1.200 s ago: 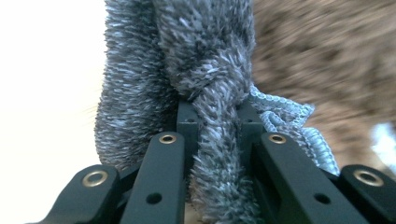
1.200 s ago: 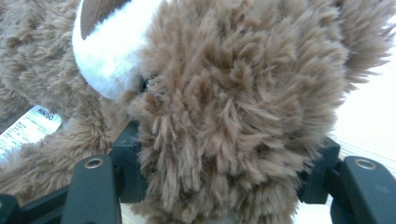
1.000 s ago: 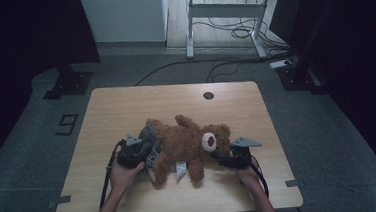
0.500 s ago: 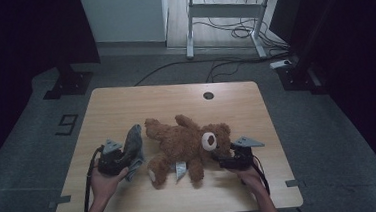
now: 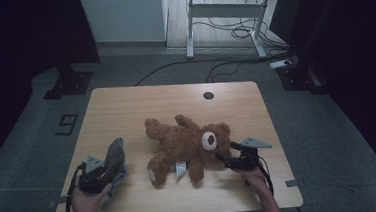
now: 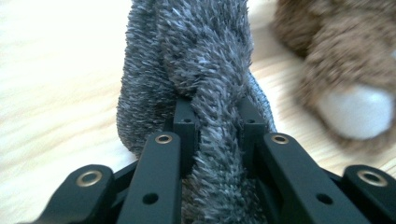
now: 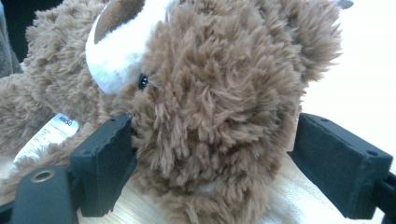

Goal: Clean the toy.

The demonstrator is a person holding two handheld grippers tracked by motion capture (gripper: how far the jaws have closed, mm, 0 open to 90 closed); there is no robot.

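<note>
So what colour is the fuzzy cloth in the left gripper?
Dark grey cloth, clearest in the left gripper view.

Light wooden table (image 5: 126, 105), rectangular, with a round cable hole (image 5: 208, 95) set near the far edge. A brown teddy bear (image 5: 189, 146) is laid on its back near the middle, head toward the right side, white muzzle up, a white label seen at its lower body. A grey furry cloth (image 5: 114, 158) is seen over the near left part, apart from the bear. Table stood on a grey floor (image 5: 38, 146).
</note>
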